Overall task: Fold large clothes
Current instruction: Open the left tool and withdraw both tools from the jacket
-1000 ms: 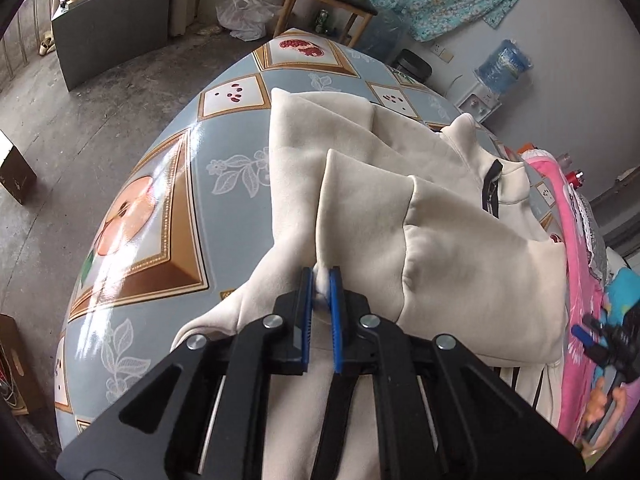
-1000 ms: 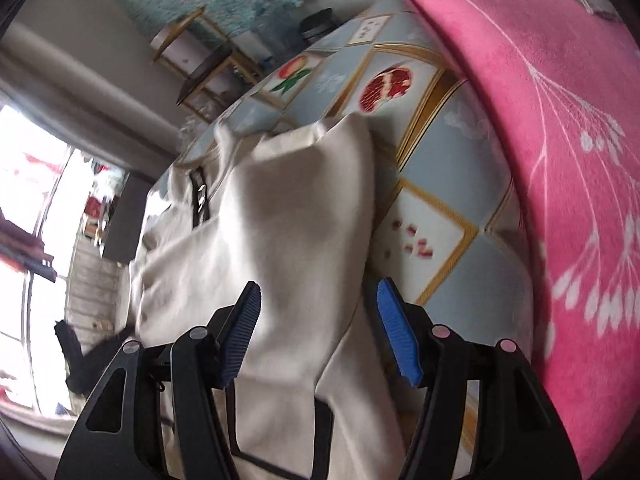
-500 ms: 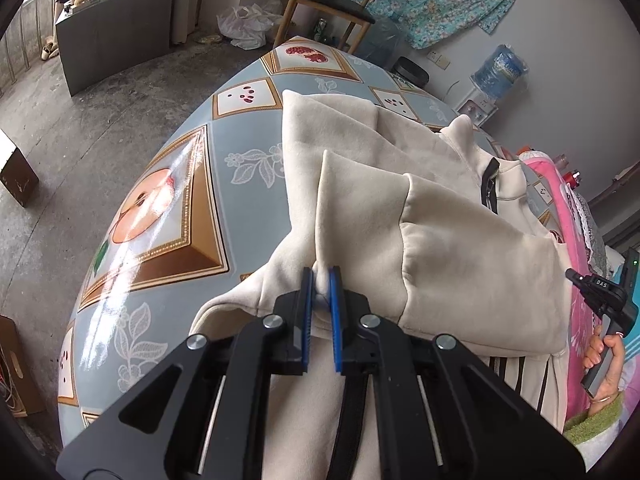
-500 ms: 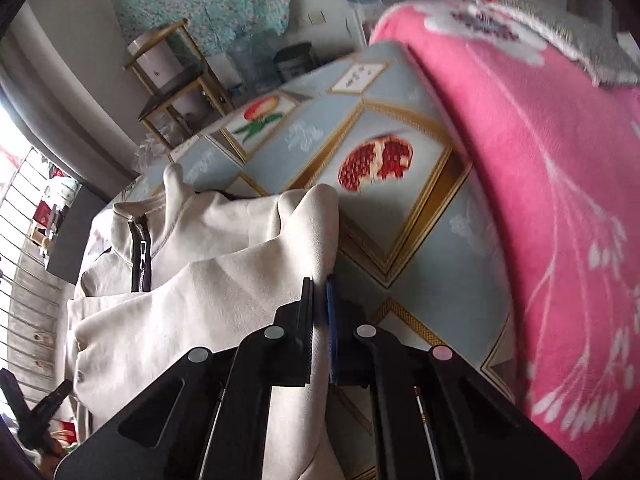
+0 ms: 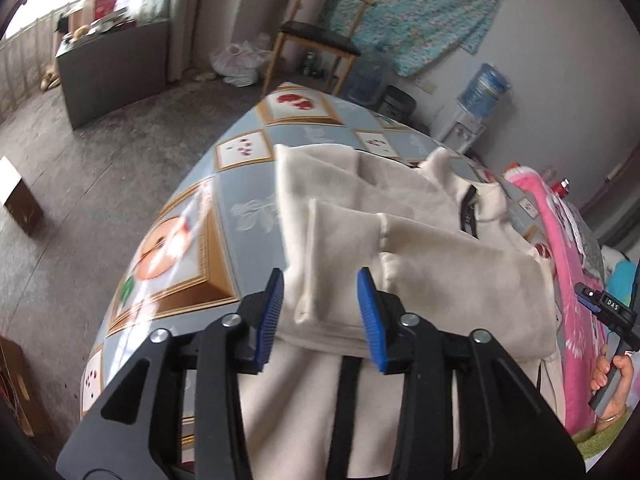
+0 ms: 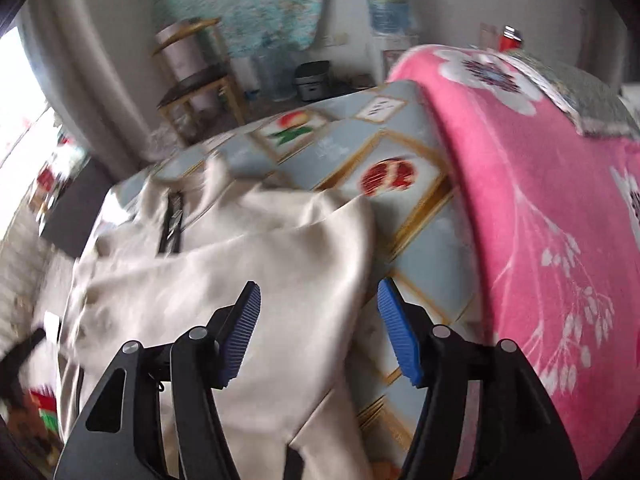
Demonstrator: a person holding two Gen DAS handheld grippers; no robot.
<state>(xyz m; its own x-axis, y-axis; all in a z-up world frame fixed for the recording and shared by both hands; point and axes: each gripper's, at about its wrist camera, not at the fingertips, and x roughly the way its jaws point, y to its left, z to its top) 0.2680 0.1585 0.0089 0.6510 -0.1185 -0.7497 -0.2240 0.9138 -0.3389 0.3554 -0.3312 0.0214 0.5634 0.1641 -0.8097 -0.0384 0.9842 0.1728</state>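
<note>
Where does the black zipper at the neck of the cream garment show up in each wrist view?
Left wrist: the zipper sits right of centre, in the upper half.
Right wrist: the zipper sits left of centre, at mid-height.
Shared landmark: the wooden chair beyond the table.

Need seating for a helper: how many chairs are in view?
1: a wooden chair with a dark seat stands on the floor beyond the table's far end, near the hanging floral cloth. Others may be hidden.

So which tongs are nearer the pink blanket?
Right. The right tongs hang over the jacket's edge beside the pink blanket; the left tongs are at its far side.
</note>
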